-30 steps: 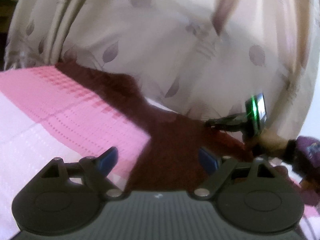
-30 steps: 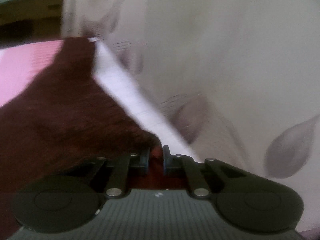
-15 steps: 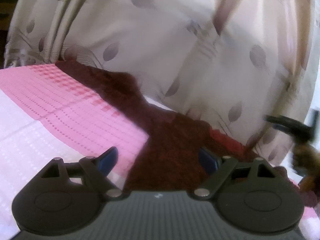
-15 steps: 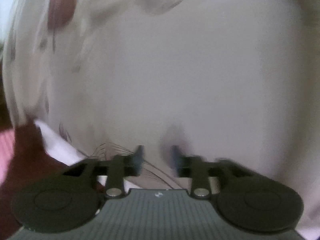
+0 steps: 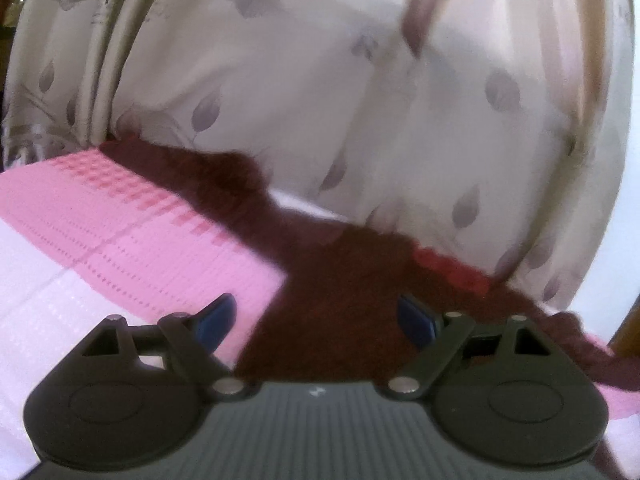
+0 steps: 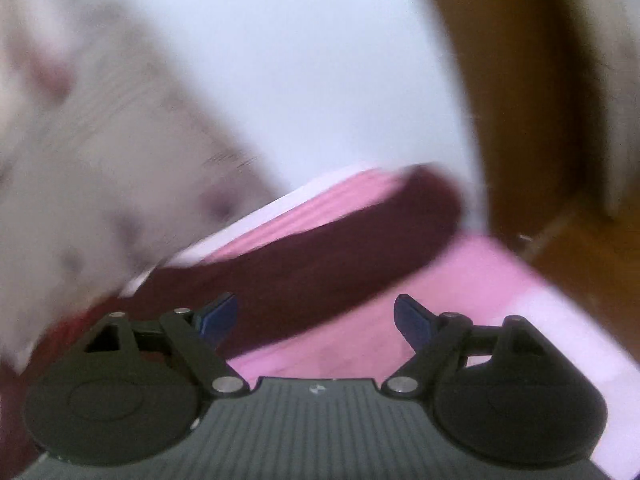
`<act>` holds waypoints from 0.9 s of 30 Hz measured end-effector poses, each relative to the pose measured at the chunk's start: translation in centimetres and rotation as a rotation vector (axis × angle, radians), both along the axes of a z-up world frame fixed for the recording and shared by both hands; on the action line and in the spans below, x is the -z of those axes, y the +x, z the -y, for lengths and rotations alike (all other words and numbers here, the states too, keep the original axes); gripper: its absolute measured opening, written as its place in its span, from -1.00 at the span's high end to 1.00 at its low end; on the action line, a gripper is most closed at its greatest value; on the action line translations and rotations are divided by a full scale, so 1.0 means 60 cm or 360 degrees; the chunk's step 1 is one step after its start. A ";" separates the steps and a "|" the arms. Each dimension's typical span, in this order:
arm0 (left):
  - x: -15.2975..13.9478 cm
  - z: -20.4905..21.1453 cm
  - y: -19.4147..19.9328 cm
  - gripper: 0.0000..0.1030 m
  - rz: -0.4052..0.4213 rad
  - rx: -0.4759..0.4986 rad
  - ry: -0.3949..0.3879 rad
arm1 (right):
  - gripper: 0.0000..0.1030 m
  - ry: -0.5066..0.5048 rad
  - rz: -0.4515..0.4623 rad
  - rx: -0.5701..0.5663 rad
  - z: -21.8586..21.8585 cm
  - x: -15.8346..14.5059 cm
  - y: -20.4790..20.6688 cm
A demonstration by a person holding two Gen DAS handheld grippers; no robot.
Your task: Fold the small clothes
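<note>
Having swung off the garment (image 6: 320, 248), right gripper (image 6: 316, 316) is opening wide, empty; left gripper (image 5: 316, 318) is hovering open, empty (grip sleeve end near bed (image 6: 500, 280) corner).

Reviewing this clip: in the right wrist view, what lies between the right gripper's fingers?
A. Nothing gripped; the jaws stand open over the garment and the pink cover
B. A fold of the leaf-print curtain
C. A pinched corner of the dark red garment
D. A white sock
A: the right gripper has its jaws wide apart, pads touching nothing, with the dark red garment lying on the pink cover beyond them.
</note>
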State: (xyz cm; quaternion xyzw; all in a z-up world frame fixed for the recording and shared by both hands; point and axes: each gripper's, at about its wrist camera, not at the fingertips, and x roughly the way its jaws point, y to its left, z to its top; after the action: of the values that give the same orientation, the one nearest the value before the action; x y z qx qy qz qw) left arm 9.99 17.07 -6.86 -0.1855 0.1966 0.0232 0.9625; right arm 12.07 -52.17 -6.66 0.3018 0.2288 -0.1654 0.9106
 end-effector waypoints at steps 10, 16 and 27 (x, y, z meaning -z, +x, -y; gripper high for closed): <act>0.020 0.015 0.002 -0.71 -0.0038 -0.0084 0.0052 | -0.64 0.0180 0.0054 0.0200 0.119 0.046 0.077; 0.030 0.010 0.003 -0.71 -0.0061 -0.0048 -0.0001 | 0.72 0.0067 -0.0099 0.0139 0.096 0.047 0.148; 0.041 -0.020 -0.013 -0.71 -0.0017 -0.0129 -0.0201 | 0.72 0.0123 0.0493 -0.0525 -0.189 -0.169 0.274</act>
State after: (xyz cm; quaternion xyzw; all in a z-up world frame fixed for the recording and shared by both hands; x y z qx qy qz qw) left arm 9.20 18.26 -9.35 -0.2536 0.1952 0.0507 0.9461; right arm 28.48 -40.84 3.47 0.3168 0.1389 0.0428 0.9373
